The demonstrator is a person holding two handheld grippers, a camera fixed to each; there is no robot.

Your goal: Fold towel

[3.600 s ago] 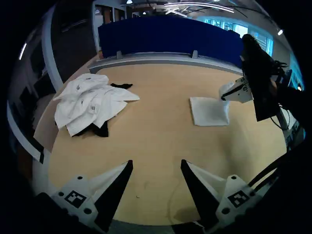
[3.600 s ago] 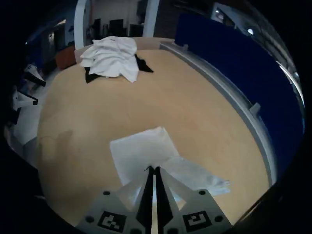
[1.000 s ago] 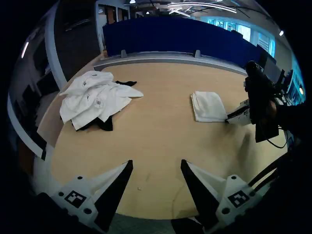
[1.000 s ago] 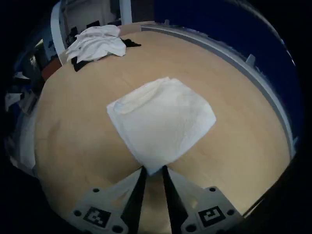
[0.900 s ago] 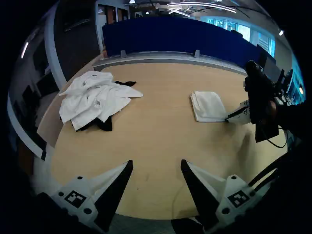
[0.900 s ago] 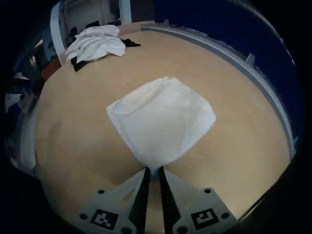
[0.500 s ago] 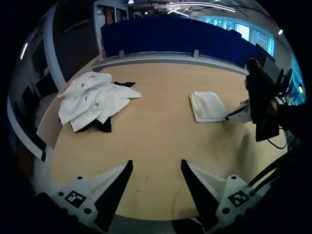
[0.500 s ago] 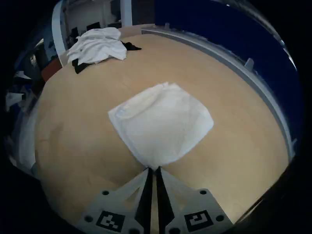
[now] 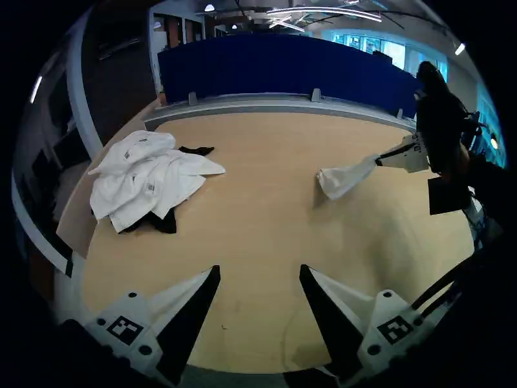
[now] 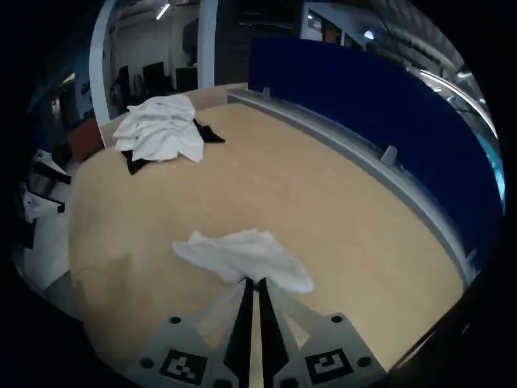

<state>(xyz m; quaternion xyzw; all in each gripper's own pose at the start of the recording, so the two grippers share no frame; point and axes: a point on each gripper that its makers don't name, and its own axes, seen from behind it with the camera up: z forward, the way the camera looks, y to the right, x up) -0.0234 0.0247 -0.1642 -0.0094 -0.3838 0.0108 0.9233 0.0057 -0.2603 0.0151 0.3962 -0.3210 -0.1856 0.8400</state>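
Note:
A folded white towel [image 10: 249,257] hangs off the wooden table [image 10: 310,194], pinched at its near corner by my right gripper [image 10: 254,284], which is shut on it. In the left gripper view the same towel [image 9: 341,179] droops from the right gripper [image 9: 380,159], held up by a person's hand at the right; its far end hangs just above the table. My left gripper [image 9: 258,275] stands open over the near table edge with nothing between its fingers. It appears small at the left edge of the right gripper view [image 10: 44,184].
A heap of white towels [image 9: 145,174] lies over dark cloth at the table's far left, seen too in the right gripper view as a heap [image 10: 161,136]. A blue partition [image 9: 284,64] with a grey rail runs along the table's back edge.
My right gripper closed on the flat towel's near corner and has lifted it off the table, so the towel now hangs crumpled. The left gripper stayed in place, open.

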